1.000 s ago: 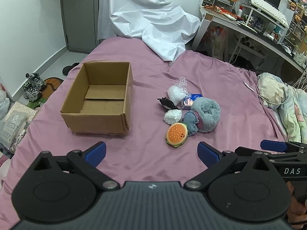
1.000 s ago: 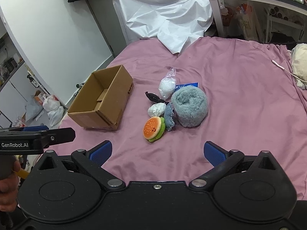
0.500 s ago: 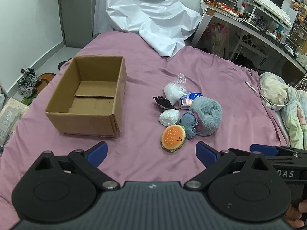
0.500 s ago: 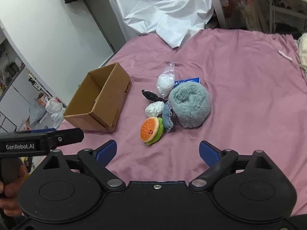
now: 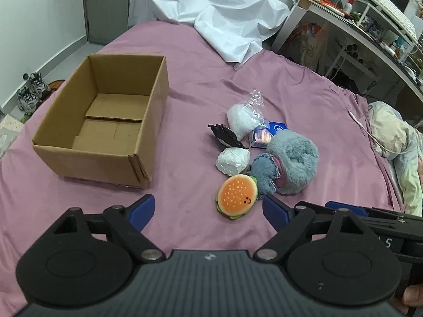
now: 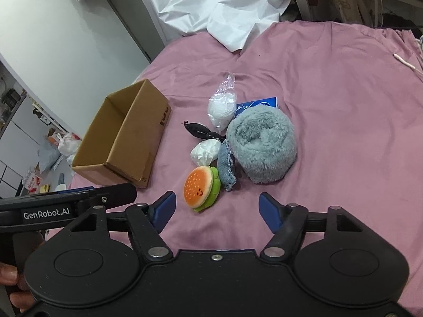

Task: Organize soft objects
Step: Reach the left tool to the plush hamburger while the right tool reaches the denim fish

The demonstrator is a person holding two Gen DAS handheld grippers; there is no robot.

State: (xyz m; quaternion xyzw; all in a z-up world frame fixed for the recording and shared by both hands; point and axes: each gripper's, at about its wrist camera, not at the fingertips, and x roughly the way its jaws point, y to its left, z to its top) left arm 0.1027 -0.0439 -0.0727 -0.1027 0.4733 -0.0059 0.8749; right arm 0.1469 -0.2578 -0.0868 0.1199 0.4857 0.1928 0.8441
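Observation:
A heap of soft things lies on the pink bedsheet: a burger plush (image 5: 237, 196) (image 6: 202, 189), a fluffy grey-blue plush (image 5: 292, 162) (image 6: 263, 145), a white wad (image 5: 233, 159) (image 6: 205, 153), a black pouch (image 5: 224, 136) (image 6: 199, 130) and a clear bag of white filling (image 5: 244, 115) (image 6: 222, 105). An empty cardboard box (image 5: 100, 121) (image 6: 124, 134) stands left of the heap. My left gripper (image 5: 208, 212) hovers just short of the burger plush, jaws closing, nothing between them. My right gripper (image 6: 216, 211) hangs near the same plush, jaws also closing on nothing.
A blue packet (image 5: 267, 133) (image 6: 257, 104) lies behind the grey plush. A crumpled white sheet (image 5: 219, 13) (image 6: 219, 5) covers the bed's far end. A cluttered desk (image 5: 370, 18) runs along the right, bedding (image 5: 399, 142) lies at the right edge, and shoes (image 5: 33, 92) sit on the floor at left.
Both grippers have sunk and come forward toward the heap, which looks larger now. The jaws of both have narrowed, the right ones more.

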